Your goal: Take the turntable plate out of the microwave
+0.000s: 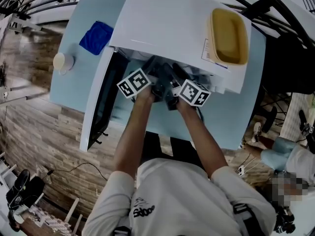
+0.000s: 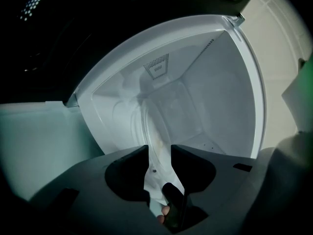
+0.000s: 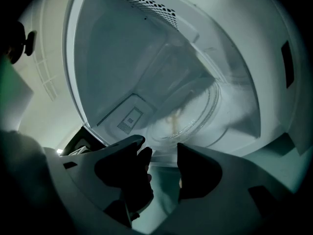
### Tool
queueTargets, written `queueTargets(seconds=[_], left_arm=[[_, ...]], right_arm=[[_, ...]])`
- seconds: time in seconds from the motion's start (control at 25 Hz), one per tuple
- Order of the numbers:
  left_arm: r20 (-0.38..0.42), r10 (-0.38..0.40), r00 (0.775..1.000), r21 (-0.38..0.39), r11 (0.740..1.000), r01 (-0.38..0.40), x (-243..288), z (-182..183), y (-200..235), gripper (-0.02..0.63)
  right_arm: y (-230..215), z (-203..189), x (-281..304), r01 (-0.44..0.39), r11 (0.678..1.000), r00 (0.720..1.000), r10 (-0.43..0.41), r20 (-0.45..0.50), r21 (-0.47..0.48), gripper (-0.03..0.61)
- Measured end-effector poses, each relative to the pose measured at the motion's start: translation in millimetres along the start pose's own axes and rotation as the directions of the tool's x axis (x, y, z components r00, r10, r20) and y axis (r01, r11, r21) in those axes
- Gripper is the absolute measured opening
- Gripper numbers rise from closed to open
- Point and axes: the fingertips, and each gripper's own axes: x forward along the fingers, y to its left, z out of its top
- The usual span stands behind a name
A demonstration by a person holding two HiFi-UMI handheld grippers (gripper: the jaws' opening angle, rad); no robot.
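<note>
Both claws hang released at the microwave (image 1: 172, 28) mouth. The turntable plate (image 3: 195, 116), inside on the microwave floor, shows its rim between the jaws of the left claw (image 2: 159, 147) and just ahead of the right claw (image 3: 160, 143). With an uneven clamp we risk knocking glass against the microwave walls; its open door (image 1: 101, 102) hems the left.

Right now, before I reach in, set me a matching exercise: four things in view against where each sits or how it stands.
Things:
1. turntable plate
2. yellow tub
3. blue cloth
4. microwave door

Places or states:
A. on the table, left of the microwave
B. swung open
C. on top of the microwave
D. inside the microwave's cavity

Pairs: 1-D, 2-C, 3-A, 4-B
</note>
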Motion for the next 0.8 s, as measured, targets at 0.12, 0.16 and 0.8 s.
queueTargets(seconds=[0.12,0.16,0.8], left_arm=[[0.008,-0.013,1.0,-0.019,1.0,0.014,0,0,0,0.149],[0.008,-0.015,1.0,-0.02,1.0,0.015,-1,0,1,0.146],[0.024,-0.052,0.998,-0.07,0.996,0.054,1,3,3,0.135]], right_arm=[[2,-2,2,-0.015,0.998,1.0,0.014,0.009,0.069,0.227],[3,-2,3,-0.017,0.996,1.0,0.016,0.013,0.092,0.227],[-2,9,3,-0.028,0.959,0.999,0.015,0.049,0.282,0.227]])
